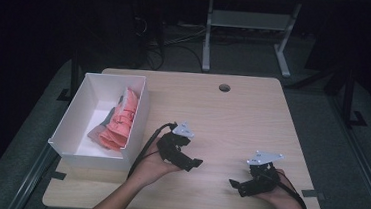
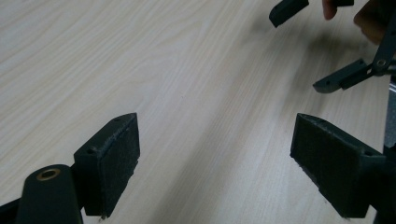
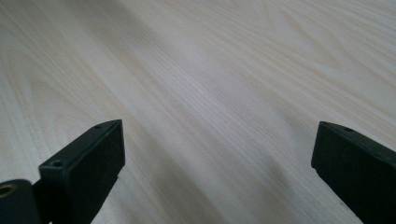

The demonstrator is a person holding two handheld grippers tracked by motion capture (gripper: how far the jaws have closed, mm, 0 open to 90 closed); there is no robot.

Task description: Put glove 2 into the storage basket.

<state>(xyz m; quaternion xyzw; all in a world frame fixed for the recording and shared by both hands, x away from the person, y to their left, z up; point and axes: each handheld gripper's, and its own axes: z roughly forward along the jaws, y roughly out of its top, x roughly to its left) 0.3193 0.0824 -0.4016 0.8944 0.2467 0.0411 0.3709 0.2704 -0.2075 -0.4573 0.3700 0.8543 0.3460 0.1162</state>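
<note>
**Both grippers empty over bare wood**

I had the left hand-held gripper (image 1: 195, 163) and the right hand-held gripper (image 1: 233, 183) low over the tabletop (image 1: 232, 118), jaws wide, gripping nothing. The pink cloth (image 1: 119, 122) lay in the white box (image 1: 138, 112) at nine o'clock.

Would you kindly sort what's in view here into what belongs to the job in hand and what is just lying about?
Job in hand:
- pink cloth, lying in the white box
- white box, at the table's left edge
- left gripper, open, nothing held
- right gripper, open, nothing held

Lying about:
- table
- cable hole in the table
- desk frame behind
- cables on the floor
</note>
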